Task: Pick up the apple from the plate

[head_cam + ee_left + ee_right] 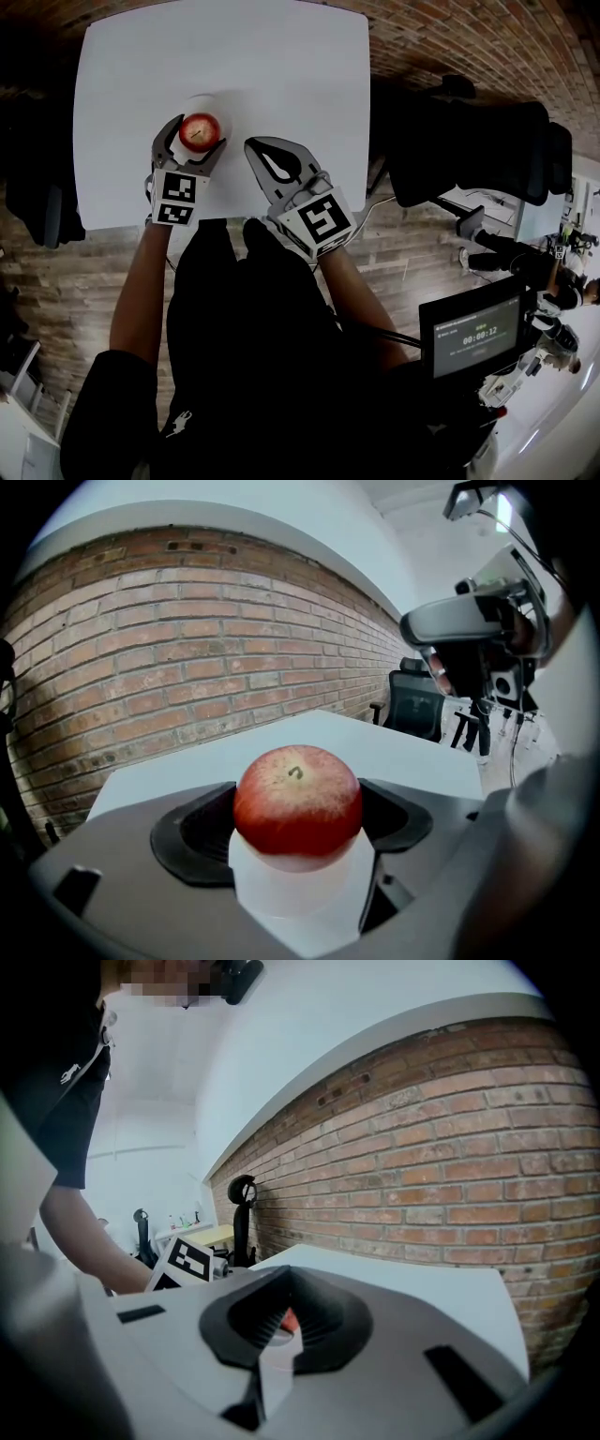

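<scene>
A red apple [199,132] rests on a small white plate [203,101] on the white table [281,66]. My left gripper [200,128] reaches around the apple, one jaw on each side. In the left gripper view the apple [297,802] fills the gap between the black pads [199,832], touches both, and still sits on the white plate [295,888]. My right gripper [259,148] lies just right of the plate with its jaws together and nothing held. In the right gripper view a sliver of the apple [290,1320] shows through the slit of that gripper [279,1335].
The table's front edge [122,223] lies just under both grippers. A black office chair [469,150] stands to the right of the table and a dark screen [473,333] at lower right. Brick flooring [56,281] surrounds the table.
</scene>
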### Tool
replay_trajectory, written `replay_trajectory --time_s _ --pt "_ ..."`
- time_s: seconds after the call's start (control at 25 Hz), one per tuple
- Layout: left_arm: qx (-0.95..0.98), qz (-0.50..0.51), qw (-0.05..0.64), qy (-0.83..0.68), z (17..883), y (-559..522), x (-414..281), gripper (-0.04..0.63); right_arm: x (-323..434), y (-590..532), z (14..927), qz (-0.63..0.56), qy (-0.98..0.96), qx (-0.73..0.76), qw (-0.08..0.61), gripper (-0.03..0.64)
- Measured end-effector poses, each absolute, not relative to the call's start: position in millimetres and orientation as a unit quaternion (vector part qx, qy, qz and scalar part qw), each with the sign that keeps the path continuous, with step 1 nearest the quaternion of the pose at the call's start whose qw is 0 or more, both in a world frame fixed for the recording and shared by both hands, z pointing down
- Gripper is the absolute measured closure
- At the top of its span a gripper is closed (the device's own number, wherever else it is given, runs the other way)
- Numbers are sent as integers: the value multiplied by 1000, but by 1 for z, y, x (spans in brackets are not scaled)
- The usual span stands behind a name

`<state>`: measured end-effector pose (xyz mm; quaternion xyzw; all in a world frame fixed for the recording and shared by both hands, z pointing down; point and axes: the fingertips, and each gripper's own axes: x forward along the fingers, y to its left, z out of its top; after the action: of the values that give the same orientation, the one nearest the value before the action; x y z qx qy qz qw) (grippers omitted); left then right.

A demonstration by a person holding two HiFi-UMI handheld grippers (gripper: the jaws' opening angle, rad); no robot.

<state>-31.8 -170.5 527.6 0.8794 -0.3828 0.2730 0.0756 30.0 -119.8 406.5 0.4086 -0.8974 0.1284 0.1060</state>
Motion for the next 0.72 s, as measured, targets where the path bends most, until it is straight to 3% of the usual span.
replay_trajectory --time_s 0.72 --pt "874 265 66 -403 504 -156 -37 190 19 -110 382 100 -911 391 89 614"
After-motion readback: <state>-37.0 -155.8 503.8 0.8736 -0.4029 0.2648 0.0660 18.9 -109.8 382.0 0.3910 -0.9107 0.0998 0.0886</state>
